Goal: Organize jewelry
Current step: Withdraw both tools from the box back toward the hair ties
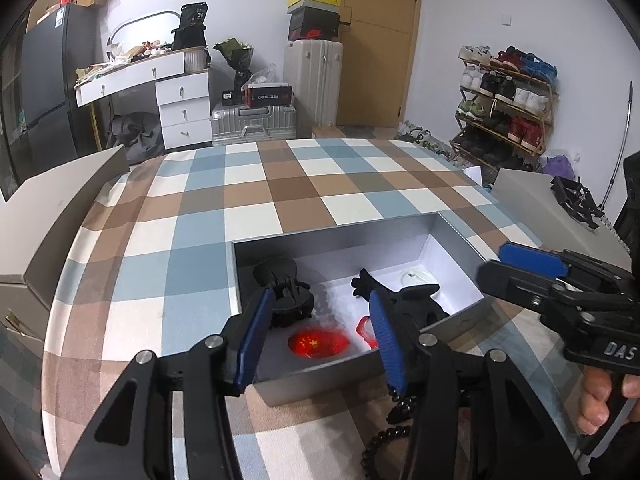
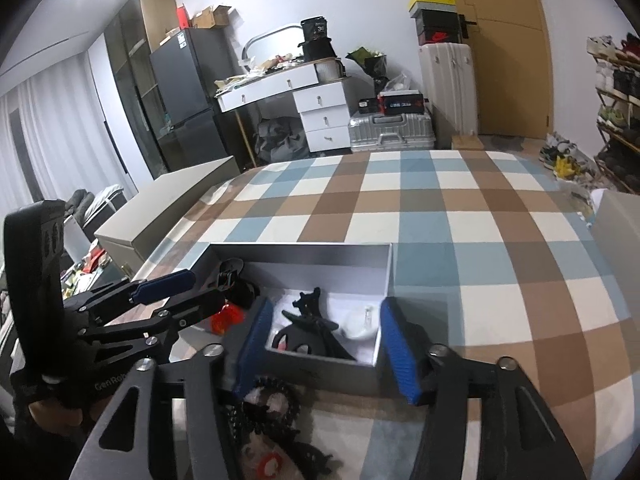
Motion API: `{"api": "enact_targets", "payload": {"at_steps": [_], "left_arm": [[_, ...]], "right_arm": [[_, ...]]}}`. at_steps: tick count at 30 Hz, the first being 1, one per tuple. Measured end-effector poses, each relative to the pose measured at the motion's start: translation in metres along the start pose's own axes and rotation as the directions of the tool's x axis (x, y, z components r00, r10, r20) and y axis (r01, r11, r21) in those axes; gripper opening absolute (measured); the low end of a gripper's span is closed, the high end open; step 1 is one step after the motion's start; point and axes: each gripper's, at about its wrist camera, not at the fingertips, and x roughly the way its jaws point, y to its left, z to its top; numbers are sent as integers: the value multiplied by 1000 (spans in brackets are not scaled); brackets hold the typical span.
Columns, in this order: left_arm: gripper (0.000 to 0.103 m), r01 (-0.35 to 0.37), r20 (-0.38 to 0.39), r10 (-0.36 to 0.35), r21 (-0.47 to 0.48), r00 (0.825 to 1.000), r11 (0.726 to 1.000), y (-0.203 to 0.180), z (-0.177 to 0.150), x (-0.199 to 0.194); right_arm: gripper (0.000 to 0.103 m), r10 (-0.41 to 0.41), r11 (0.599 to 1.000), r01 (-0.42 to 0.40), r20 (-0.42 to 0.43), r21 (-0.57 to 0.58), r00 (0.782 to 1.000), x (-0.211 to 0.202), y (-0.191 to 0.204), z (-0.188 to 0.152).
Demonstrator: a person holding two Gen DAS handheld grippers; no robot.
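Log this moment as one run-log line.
step: organize jewelry | left gripper: open, empty, over grey box | right gripper: open, empty, at box front | black bead string: outside box, on checked cloth

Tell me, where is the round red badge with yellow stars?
In the left wrist view, the round red badge lies inside the grey box, near its front wall.

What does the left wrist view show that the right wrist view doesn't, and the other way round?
Only the left wrist view shows the full shoe rack and the round red item inside the box. Only the right wrist view shows the white curtains and the black beaded pile on the bed before the box. Both show the grey box, the checked bedcover, the white desk, and the opposite gripper.
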Motion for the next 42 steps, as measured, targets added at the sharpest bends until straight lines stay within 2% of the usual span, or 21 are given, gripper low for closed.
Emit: {"api": "enact_targets", "payload": {"at_steps": [2,4,6,8,11,13,18,21,22,24,26,27,29,30,34,42], "left_arm": [[49,-5,-1,5,4,1000,1000,0,-1,-3],[71,-3,3,3,1,1000,1000,2,-2,-7],[82,-12,9,12,-14,1000,1000,4,-3,-13],[82,-13,15,13,-25,1000,1000,6,-5,-18],[88,-21,13,21,-29,1000,999,8,-9,-23],[102,-27,14,27,-35,1000,999,9,-12,-25],[102,-30,6,30,-35,1000,999,10,-27,-32],[102,-33,-10,33,-35,999,999,11,-36,-32],[102,-38,-18,38,-37,999,999,12,-40,-31],[102,-41,-27,40,-49,999,998,14,-44,-31],[102,-35,-35,33,-61,999,997,16,-48,-32],[102,-34,-36,32,-64,999,997,16,-49,-33],[102,-36,-39,34,-63,999,997,15,-52,-34],[102,-38,-40,35,-62,999,997,15,-53,-34],[102,-44,-48,42,-46,998,998,12,-56,-33],[102,-47,-57,46,-32,997,998,10,-60,-33]], "right_arm": [[68,-2,1000,2,-8,-4,1000,-5,0,-3],[76,-16,1000,15,-23,-11,1000,-10,0,-9],[81,-40,999,39,-34,-8,999,-15,-2,-15],[94,-52,999,52,-51,11,997,-17,-5,-20],[98,-64,998,66,-84,18,994,-18,-7,-32],[98,-76,997,78,-112,11,991,-17,-6,-40],[98,-86,996,84,-138,-19,987,-18,0,-54],[98,-61,998,58,-142,-26,988,-21,7,-61],[96,-46,998,41,-141,-36,989,-22,11,-63],[84,-23,998,15,-147,-53,989,-24,18,-67],[62,22,999,-30,-166,-45,986,-22,22,-70],[58,49,998,-57,-177,-37,983,-22,24,-72],[44,68,996,-78,-190,-48,980,-20,29,-75],[40,72,995,-83,-192,-51,979,-19,31,-76],[34,95,992,-109,-212,-56,973,-13,39,-78],[31,89,993,-105,-232,-56,969,0,40,-78]]}}
